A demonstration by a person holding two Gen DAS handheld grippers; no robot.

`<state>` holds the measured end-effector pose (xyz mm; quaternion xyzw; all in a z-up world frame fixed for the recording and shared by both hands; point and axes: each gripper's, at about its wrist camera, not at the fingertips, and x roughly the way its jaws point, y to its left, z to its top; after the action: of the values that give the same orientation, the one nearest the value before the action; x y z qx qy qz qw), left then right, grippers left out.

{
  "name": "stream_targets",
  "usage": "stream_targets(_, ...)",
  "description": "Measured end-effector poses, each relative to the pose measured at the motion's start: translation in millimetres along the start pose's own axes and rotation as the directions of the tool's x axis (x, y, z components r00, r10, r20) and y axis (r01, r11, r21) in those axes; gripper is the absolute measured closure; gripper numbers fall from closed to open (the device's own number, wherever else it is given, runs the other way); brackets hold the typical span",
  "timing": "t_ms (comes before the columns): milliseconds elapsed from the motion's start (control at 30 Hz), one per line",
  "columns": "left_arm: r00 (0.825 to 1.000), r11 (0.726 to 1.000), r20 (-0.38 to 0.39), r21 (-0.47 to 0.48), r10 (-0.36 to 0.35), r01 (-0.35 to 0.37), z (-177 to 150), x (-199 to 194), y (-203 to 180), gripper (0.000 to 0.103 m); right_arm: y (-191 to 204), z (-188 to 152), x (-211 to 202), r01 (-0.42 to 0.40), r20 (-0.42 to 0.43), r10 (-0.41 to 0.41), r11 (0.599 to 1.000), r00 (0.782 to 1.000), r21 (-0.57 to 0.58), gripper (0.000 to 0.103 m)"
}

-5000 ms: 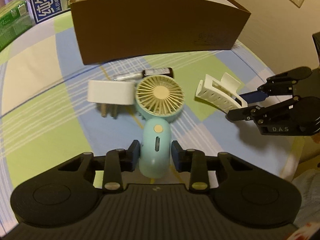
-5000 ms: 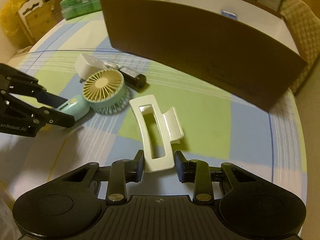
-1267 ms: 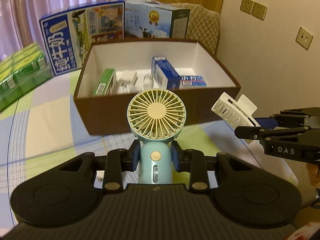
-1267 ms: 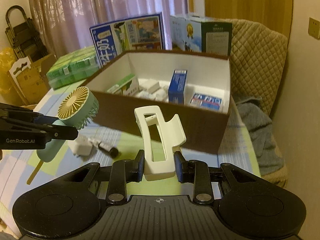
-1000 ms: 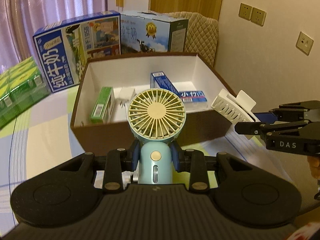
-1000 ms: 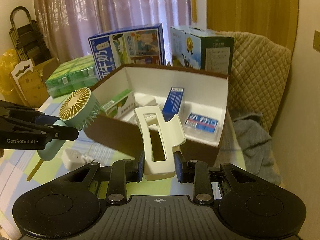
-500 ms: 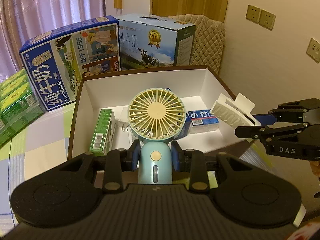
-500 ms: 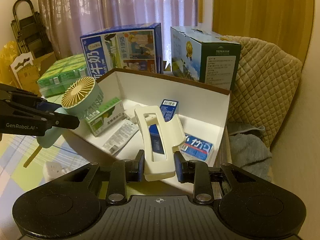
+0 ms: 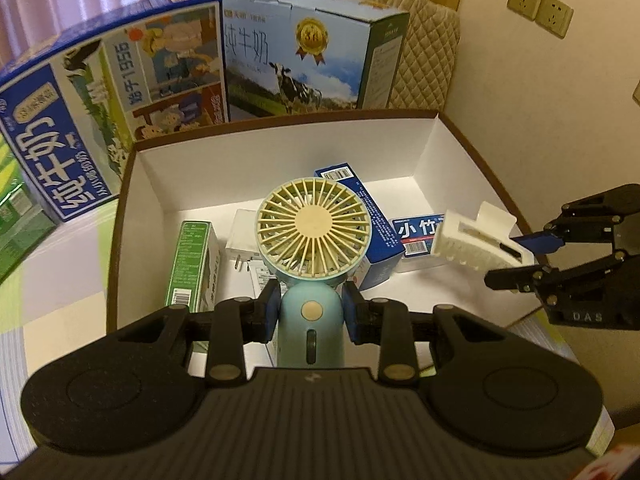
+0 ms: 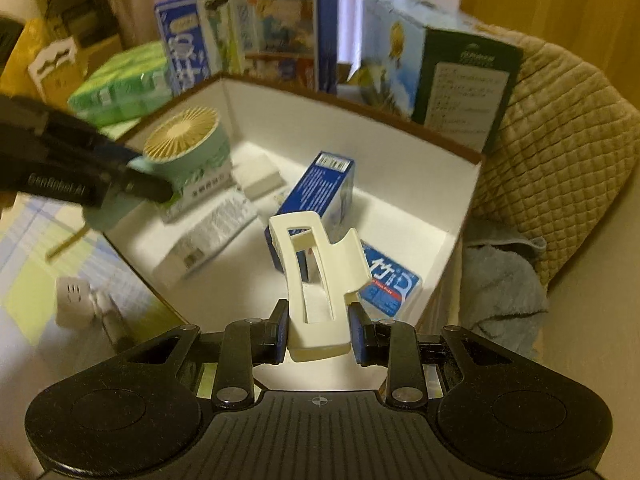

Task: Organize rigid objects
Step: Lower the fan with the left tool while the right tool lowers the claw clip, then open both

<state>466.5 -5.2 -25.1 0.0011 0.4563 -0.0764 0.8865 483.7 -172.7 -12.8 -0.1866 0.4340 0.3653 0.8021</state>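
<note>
Above the box [image 9: 124, 216], both claws are held with their loads over its white inside. Behind the box, two milk cartons [image 9: 112, 92] are stood upright, with a quilted chair back [image 10: 560, 128] to their right and green packs [image 10: 120, 84] to their left. Inside the box, a green carton [image 9: 192, 256], a white plug [image 9: 240, 236], a tilted blue carton [image 10: 320, 196] and a flat blue-and-white pack [image 10: 392, 284] are seen lying close together under the held things. Outside the near wall, a white adapter [image 10: 74, 300] is left on the checked cloth, blurred; a thing beside it cannot be made out. A grey towel [image 10: 500, 280] is draped to the right of the box. The fan [image 9: 312, 236] is gripped by its pale blue handle in the closed left claw [image 9: 310, 312], its cream round grille upright and facing the camera, hiding part of the blue carton. The hair clip [image 10: 316, 276], cream-white with a long slot, is clamped at its base in the closed right claw [image 10: 320, 334], standing up over the flat pack.
</note>
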Motion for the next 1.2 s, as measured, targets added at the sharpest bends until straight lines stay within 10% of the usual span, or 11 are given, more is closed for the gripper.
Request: stream_targets(1200,0.981,0.993,-0.181,0.087,-0.062,0.079,1.3,63.5,1.3,0.069,5.5,17.9,45.1,-0.088,-0.178,0.065,0.988,0.982,-0.127,0.075)
